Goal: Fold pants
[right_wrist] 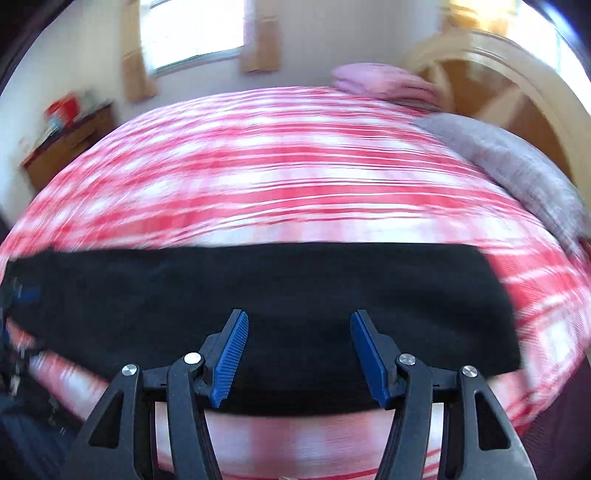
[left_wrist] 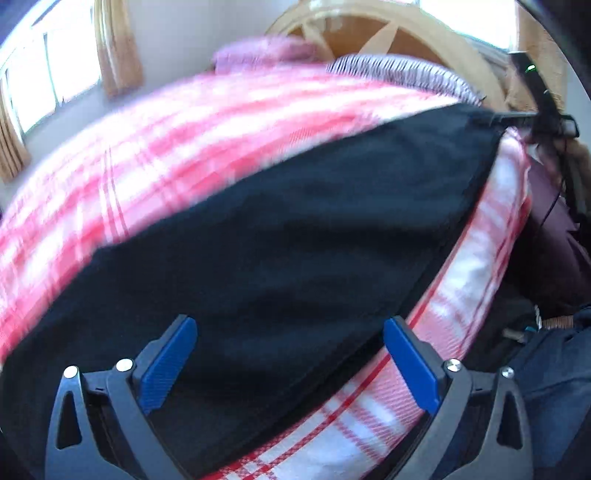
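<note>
Black pants (left_wrist: pixel 288 243) lie flat as a long folded strip on a bed with a red and white checked cover (left_wrist: pixel 122 158). My left gripper (left_wrist: pixel 290 326) hovers open over the near end of the pants, its blue pads wide apart and gripping nothing. In the right wrist view the pants (right_wrist: pixel 280 288) run as a dark band across the bed cover (right_wrist: pixel 280 173). My right gripper (right_wrist: pixel 299 319) is open above their near edge with no cloth between its pads. Both views are blurred by motion.
A folded pink cloth (right_wrist: pixel 376 83) and a grey striped cloth (right_wrist: pixel 517 166) lie at the head of the bed by a wooden headboard (right_wrist: pixel 491 66). A low wooden cabinet (right_wrist: pixel 70 144) stands by the wall under curtained windows (right_wrist: pixel 195 33). Dark items (left_wrist: pixel 554 240) sit beside the bed.
</note>
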A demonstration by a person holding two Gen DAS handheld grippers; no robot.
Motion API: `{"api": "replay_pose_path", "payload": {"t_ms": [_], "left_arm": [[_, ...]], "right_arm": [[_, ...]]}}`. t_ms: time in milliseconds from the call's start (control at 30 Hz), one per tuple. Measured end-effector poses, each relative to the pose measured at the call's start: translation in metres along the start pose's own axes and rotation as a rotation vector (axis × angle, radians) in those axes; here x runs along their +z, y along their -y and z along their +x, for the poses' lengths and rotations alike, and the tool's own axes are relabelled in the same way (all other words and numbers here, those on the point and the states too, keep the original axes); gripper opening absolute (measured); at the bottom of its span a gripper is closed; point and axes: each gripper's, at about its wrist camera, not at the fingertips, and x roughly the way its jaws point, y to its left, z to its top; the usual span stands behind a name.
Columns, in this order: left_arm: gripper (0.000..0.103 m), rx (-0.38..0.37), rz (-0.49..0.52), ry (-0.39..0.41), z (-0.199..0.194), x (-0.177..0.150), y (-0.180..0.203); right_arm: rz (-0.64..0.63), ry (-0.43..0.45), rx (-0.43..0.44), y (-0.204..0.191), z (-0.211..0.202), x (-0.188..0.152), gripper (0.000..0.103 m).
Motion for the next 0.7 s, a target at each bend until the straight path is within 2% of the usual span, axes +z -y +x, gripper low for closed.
{"api": "replay_pose_path", "payload": {"t_ms": [100,200,267,367,433,533,600,700], "left_arm": [[0.103,0.006,0.024,0.012,-0.002,-0.002,0.002],[0.103,0.009,0.008,0.055,-0.015,0.003,-0.001],[0.103,0.031,-0.007,0.106,-0.027,0.007,-0.005],[0.103,0.071,-0.096,0.211,-0.045,0.016,-0.024],[0.103,0.074,-0.179,0.237,-0.047,0.020,-0.041],[0.103,0.080,-0.257,0.242,-0.039,0.016,-0.053],[0.103,0.094,-0.262,0.214,-0.028,0.010,-0.054],[0.103,0.122,-0.282,0.196,-0.021,0.008,-0.061]], "right_arm": [[0.122,-0.001,-0.054,0.049,0.001,0.004,0.060],[0.262,0.057,0.004,0.089,-0.026,0.006,0.060],[0.328,0.085,0.003,0.107,-0.040,0.004,0.060],[0.441,0.048,0.044,0.133,-0.037,-0.009,0.060],[0.502,0.015,0.099,0.145,-0.023,-0.017,0.056],[0.557,0.007,0.158,0.153,-0.011,-0.024,0.056],[0.555,-0.015,0.158,0.153,-0.012,-0.023,0.051],[0.576,-0.039,0.179,0.157,-0.016,-0.025,0.050]]}}
